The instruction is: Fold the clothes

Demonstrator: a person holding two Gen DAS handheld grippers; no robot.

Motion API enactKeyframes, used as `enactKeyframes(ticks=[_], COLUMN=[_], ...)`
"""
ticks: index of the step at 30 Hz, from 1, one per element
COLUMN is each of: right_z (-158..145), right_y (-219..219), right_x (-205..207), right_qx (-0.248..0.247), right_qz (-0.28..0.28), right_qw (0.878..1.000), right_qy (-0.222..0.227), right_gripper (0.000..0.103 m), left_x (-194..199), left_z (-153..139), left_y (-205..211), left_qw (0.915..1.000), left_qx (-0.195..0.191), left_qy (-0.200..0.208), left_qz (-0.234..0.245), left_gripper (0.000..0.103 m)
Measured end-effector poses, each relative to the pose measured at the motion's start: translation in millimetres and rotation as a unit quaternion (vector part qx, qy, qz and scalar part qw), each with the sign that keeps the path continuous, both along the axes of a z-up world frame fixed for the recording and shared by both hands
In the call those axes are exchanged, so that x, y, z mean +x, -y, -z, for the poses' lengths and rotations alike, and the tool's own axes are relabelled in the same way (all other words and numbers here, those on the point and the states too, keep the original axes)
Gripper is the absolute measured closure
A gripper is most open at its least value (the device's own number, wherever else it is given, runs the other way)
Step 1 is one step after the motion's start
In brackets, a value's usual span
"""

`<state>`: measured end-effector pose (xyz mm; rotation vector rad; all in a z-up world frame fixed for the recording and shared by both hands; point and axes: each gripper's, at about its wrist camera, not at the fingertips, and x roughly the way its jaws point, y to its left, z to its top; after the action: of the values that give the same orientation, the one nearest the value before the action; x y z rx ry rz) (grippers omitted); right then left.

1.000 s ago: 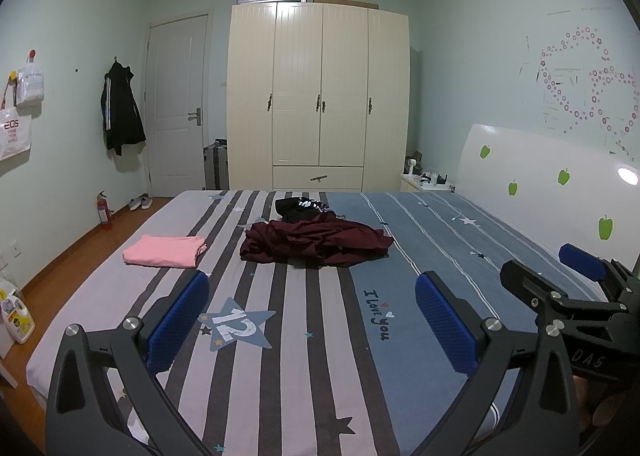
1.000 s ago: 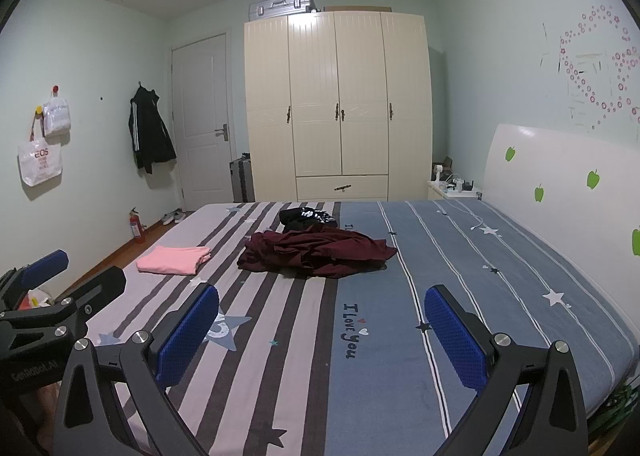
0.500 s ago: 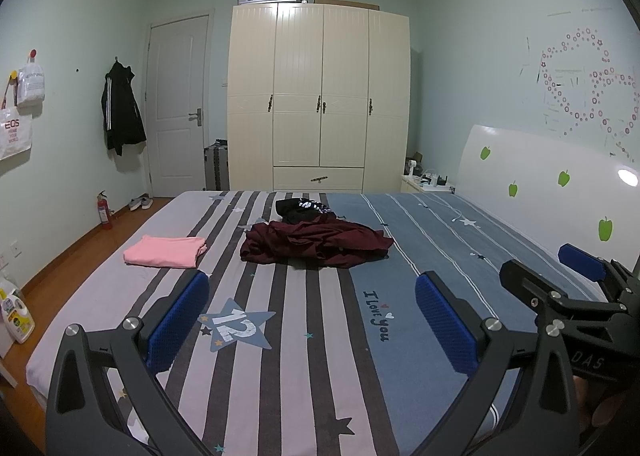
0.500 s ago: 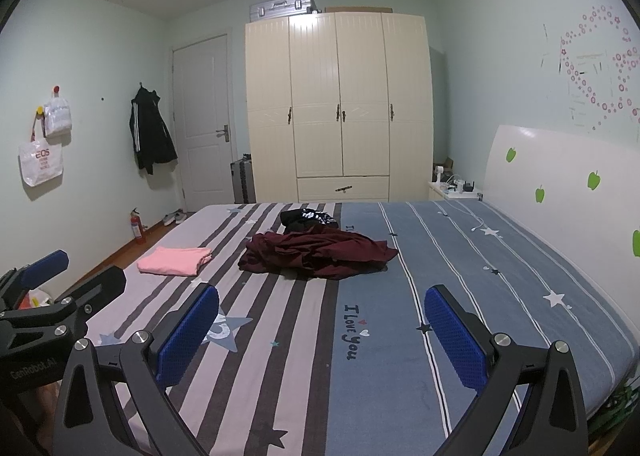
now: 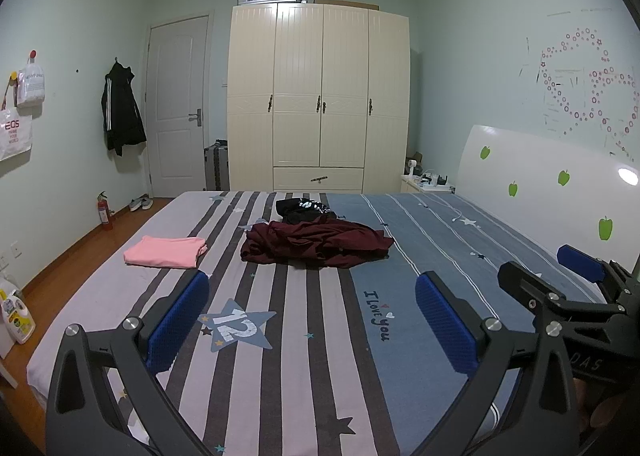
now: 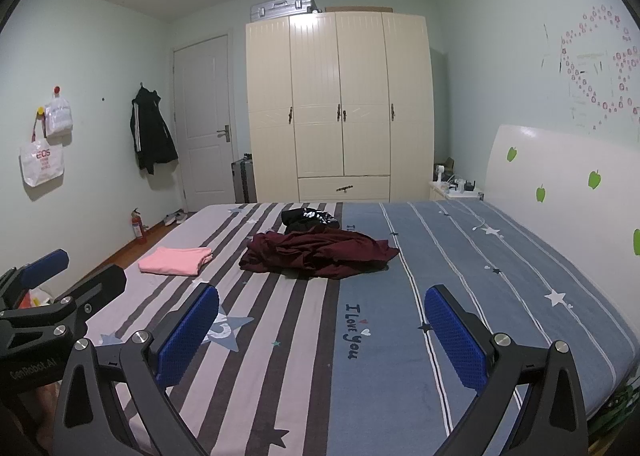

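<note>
Both grippers, left [image 5: 312, 320] and right [image 6: 322, 330], hover empty, fingers apart, aimed at the maroon heap [image 5: 316, 244] at 12 o'clock, probably for grasping.

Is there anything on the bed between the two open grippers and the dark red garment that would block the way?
Nothing visible: only bare bedsheet lies between the left gripper, the right gripper and the dark red garment.

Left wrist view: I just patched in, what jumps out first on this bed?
A crumpled maroon garment lies heaped mid-bed on the striped bedsheet, with a smaller black garment just behind it. To its left lies a pink garment, already folded flat. Both the left claw and the right claw hang open over the near end of the bed, holding nothing.
</note>
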<state>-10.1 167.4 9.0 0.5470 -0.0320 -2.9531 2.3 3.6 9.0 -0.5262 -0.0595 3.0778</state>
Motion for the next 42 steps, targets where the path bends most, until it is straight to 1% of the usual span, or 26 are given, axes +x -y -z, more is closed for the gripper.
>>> enactKeyframes(ticks=[15,19,22,25,26,28,30,33,35,37,39,40,42], right_z=[0,4,12,31,38,61,85,141,175,202,220,225,222], right_y=[-2,-5,-7,-9,-9,-7,-5,-2,-2,-3,-5,-5,-10], right_x=[2,-1,-5,-16,-21,-37,-54,-95,-123,-149,-172,-184,-205], right_qx=[-0.003,-0.008,-0.005,-0.013,-0.016,-0.018,-0.021,-0.035,-0.043,-0.05,-0.056,-0.056,-0.06], right_qz=[-0.003,-0.005,-0.004,-0.008,-0.009,-0.013,-0.017,-0.012,0.001,0.023,0.034,0.038,0.041], right_qw=[1.0,1.0,1.0,1.0,1.0,0.999,0.999,0.996,0.995,0.993,0.99,0.988,0.984], right_qy=[0.001,0.005,0.009,0.018,0.021,0.031,0.043,0.076,0.093,0.108,0.126,0.14,0.162], right_gripper=[0.001,0.001,0.001,0.001,0.001,0.001,0.001,0.001,0.001,0.001,0.001,0.001,0.001], left_x=[7,8,6,-4,-11,-31,-59,-97,-128,-153,-176,-187,-209], left_z=[3,5,17,37,48,75,113,158,185,196,205,203,194], left_y=[0,3,4,7,9,14,22,30,35,41,46,47,48], left_qw=[1.0,0.9998,0.9996,0.9998,0.9998,0.9994,0.9979,0.9959,0.9935,0.9905,0.9865,0.9849,0.9819], left_qx=[-0.004,0.01,0.009,0.0,0.0,0.007,0.024,0.042,0.047,0.049,0.052,0.051,0.047], left_qy=[0.001,-0.005,-0.014,-0.006,0.002,0.023,0.047,0.062,0.092,0.123,0.153,0.165,0.184], left_qz=[-0.003,0.016,0.022,0.018,0.019,0.027,0.038,0.051,0.047,0.036,0.023,0.015,-0.005], left_gripper=[0.001,0.001,0.001,0.001,0.001,0.001,0.001,0.001,0.001,0.002,0.002,0.002,0.002])
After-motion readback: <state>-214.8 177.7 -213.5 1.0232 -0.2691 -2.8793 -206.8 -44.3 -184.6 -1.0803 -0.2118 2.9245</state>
